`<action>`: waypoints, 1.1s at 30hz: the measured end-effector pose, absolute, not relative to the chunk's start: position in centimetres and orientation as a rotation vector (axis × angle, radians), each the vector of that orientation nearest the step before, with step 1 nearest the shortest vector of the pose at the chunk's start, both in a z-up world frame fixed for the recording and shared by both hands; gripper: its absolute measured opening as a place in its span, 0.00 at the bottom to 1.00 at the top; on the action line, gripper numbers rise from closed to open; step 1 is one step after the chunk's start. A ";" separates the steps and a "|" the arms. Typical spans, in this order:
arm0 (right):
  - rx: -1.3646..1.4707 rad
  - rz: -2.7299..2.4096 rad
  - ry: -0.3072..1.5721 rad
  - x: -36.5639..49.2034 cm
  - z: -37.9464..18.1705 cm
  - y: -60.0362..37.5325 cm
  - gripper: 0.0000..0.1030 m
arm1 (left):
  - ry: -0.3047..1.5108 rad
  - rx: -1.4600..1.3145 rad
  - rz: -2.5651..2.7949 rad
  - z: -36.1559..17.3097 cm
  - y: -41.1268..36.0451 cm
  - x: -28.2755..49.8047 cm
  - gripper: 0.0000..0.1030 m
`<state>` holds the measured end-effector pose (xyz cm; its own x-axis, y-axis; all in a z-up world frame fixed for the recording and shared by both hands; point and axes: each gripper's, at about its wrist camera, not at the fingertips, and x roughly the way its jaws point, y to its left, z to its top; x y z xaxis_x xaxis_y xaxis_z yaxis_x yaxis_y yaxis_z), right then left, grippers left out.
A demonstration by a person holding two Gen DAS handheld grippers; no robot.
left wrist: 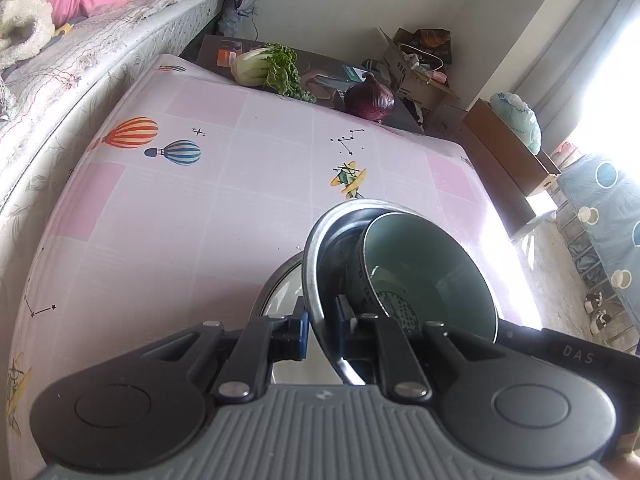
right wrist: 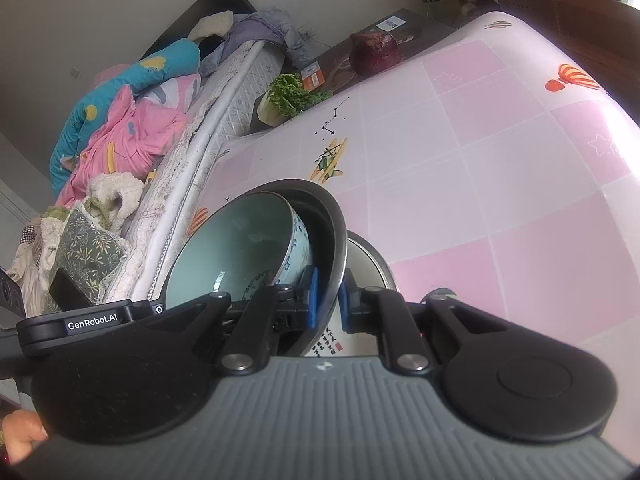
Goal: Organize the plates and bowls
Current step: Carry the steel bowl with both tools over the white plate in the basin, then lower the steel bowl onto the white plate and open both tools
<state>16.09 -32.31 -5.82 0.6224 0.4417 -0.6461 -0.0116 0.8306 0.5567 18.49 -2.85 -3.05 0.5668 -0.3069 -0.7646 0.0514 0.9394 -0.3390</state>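
Presently, the left gripper [left wrist: 322, 330] is clamping the rim of a metal bowl [left wrist: 316, 248], its blue pads [left wrist: 303, 334] pressing on either side of the steel edge at the lower centre of the left wrist view. The right gripper [right wrist: 328, 300] is pinching the opposite rim of the same metal bowl [right wrist: 336, 224] at the lower centre of the right wrist view, one pad inside the wall and one outside.

A pale green ceramic bowl [left wrist: 432, 264] is sitting tilted inside the metal bowl, leaning against its inner wall; in the right wrist view the ceramic bowl [right wrist: 236, 248] is showing a blue pattern on its outer side. A second metal rim [left wrist: 276, 284] is showing just below and behind the held bowl.

Both bowls are hanging over the pink checked tablecloth [left wrist: 200, 208], which is filling the middle of each frame. At the far edge of the cloth, in the upper centre of the left wrist view, a leafy cabbage [left wrist: 268, 66] and a red cabbage [left wrist: 370, 98] are lying apart. A bed [left wrist: 100, 48] is occupying the upper left.
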 end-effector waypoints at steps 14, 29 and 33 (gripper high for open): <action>0.489 0.274 0.885 14.7 -8.1 -31.6 0.12 | 0.956 -0.199 -0.201 -5.1 -3.8 16.7 0.14; 0.401 0.256 0.837 14.0 -8.0 -30.5 0.14 | 0.913 -0.055 -0.185 -4.6 -4.3 14.9 0.31; 0.434 0.255 0.836 13.6 -7.8 -31.0 0.14 | 0.866 0.014 -0.144 -3.7 -4.4 14.2 0.57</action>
